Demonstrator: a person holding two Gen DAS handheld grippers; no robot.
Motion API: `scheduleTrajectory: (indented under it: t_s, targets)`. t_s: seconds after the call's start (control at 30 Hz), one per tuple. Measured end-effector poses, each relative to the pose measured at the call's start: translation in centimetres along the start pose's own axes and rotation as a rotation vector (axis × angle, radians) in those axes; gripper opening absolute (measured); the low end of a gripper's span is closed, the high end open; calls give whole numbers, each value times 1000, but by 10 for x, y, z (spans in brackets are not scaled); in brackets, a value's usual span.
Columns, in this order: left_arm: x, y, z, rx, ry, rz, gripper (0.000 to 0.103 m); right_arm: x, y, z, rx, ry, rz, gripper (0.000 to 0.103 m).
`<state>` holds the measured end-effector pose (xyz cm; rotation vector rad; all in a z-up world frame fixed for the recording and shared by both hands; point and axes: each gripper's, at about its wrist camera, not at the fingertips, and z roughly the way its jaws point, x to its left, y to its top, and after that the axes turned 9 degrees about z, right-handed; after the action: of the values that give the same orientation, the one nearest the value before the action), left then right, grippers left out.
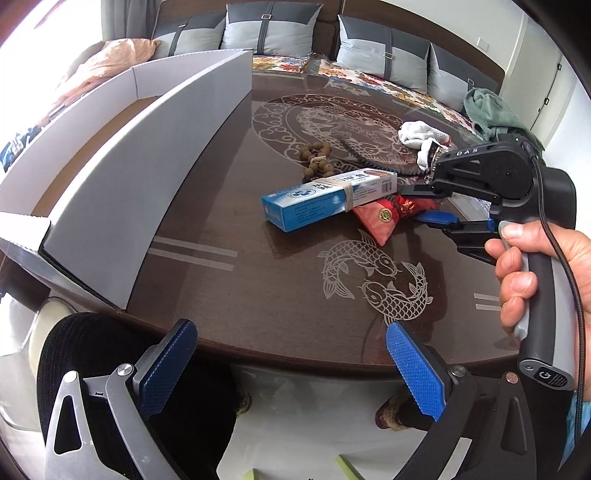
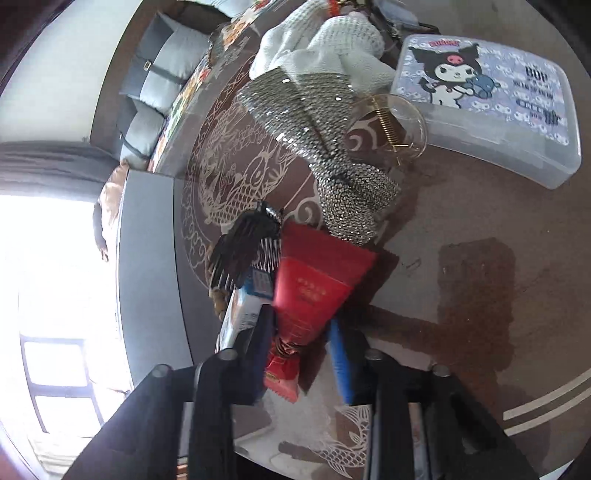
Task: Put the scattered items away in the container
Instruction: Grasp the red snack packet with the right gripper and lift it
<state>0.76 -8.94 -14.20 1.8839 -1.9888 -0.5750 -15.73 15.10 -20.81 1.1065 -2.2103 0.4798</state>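
Glossy brown table (image 1: 280,280) w/ fish inlay, sofa behind; right tool (image 2: 301,343) pinching red packet (image 2: 314,288), left tool (image 1: 291,365) spread.

Beyond my dark brown glass-topped worktop (image 1: 258,280), etched with pale fish and dragon patterns, a sofa carries grey two-tone cushions (image 1: 271,27) along its back. A floral patterned cover (image 1: 373,83) lies below those cushions, nearer the worktop.

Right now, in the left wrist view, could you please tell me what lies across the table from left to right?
White box → beads → blue carton → red pouch → right gripper, its jaws about the pouch's tied end → person's hand.
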Motion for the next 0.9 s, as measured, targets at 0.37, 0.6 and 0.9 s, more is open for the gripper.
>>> scheduleTrajectory:
  t_s: [0.37,0.6,0.9]
  targets:
    - [0,1,9,25,-15,-4,103,10,-11,-40,-65,-49,-195,21]
    - [-14,9,9,46,-11,95,103,5,-23,-88,-128,-146,-422,21]
    - [-15,83,16,77,-118,314,103,-29,-35,-125,-221,-160,-540,21]
